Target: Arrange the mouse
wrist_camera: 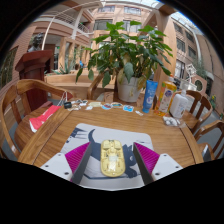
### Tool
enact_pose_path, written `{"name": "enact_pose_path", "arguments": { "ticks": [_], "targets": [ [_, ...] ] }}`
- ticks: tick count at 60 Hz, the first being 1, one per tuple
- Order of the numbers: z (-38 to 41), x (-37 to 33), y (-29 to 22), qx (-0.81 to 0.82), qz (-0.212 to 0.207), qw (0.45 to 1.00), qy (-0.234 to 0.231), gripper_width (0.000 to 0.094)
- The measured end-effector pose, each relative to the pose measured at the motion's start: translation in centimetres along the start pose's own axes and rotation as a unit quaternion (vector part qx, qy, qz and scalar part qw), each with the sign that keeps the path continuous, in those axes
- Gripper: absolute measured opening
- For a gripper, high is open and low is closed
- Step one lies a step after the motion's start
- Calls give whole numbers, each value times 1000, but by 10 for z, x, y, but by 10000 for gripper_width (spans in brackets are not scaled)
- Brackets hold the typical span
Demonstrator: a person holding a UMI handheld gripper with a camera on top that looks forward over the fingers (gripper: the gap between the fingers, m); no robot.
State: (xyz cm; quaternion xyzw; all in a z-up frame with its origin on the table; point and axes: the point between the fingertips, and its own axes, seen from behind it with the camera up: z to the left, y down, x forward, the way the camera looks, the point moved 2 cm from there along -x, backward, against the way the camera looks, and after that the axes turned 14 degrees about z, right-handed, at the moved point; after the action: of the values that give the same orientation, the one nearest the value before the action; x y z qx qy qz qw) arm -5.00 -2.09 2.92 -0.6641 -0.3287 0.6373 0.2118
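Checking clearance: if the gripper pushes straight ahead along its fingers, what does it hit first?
The mouse, which stands between the open fingers of the gripper on the white mat. Beyond it, the line runs toward the potted plant; depth there is unclear.

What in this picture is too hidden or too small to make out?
- Mouse, gripper view: its sides are hidden by the fingers, so contact is unclear.
- Small items beside the plant pot: too small to identify.
- Blue bottle: label unreadable.
- Mat: near edge hidden by the fingers.
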Motion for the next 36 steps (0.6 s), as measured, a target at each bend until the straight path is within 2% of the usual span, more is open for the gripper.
{"name": "enact_pose_path", "arguments": {
  "ticks": [1,3,10,23,36],
  "targets": [
    [1,-5,0,-2,-2,1000,-1,866],
    [4,-18,-1,-3,-8,1000,-2,831],
    [8,-70,-2,-2,-22,1000,-13,853],
    [9,-168,7,-1,-53,999,6,853],
    [10,-235,29,7,-67,998,7,851]
  ]
}}
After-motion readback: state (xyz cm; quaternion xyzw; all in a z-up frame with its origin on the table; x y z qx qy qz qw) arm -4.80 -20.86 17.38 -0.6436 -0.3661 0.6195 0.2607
